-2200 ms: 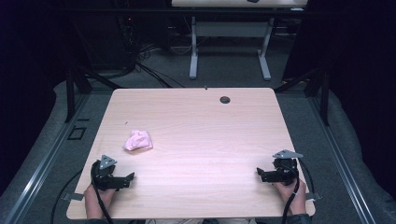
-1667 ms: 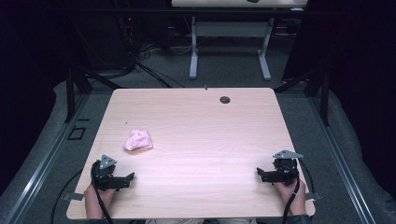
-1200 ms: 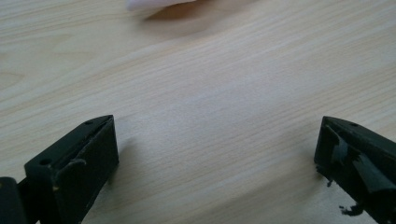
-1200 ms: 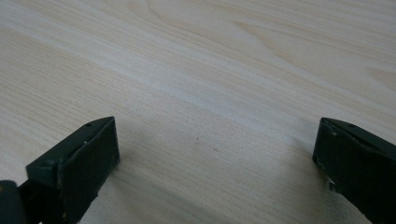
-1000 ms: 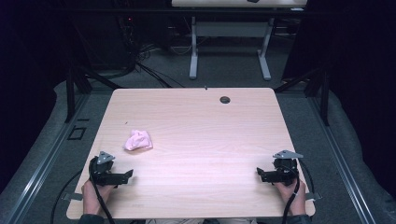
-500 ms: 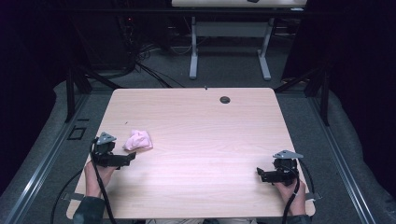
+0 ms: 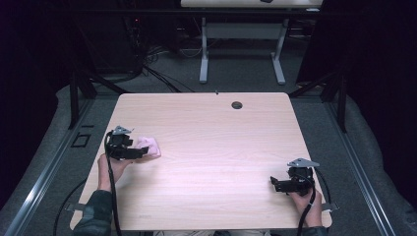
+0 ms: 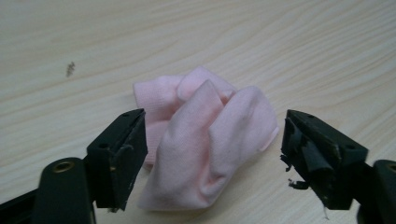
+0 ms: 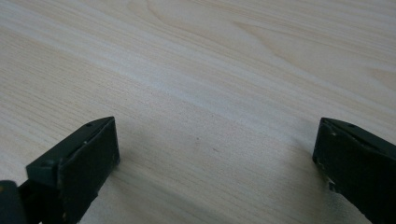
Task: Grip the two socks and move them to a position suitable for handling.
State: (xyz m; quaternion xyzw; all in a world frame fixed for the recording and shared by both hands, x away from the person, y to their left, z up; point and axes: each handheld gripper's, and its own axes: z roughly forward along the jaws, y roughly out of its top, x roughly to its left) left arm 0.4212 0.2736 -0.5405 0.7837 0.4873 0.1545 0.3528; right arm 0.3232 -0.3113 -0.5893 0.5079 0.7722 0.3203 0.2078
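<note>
A: We start with the largest item, the wooden table [image 7: 216, 162]. Its top is bare apart from a small dark grommet hole [image 7: 237, 104] near the far edge, well apart from everything else.

B: Agreed. Next, the left gripper [image 8: 210, 158]: its jaws are spread wide with the pink cloth [image 8: 205, 140] lying between them, near the table's left edge. We see nothing clamped yet; neither jaw visibly touches the fabric.

A: The right gripper [image 9: 215, 163] rests low near the front right corner, jaws wide apart over bare wood, holding nothing.

B: On handling, we judge the cloth light, soft and limp (a crumpled knit, possibly a small sock, though the folds hide its shape). It should compress and not slip much.

A: We would take it across the raised middle folds, where the bulk gives the jaws something to bite; a thin edge could pull free.

B: Nothing stands in the way. The only risk we note is the jaws scraping the tabletop.
</note>
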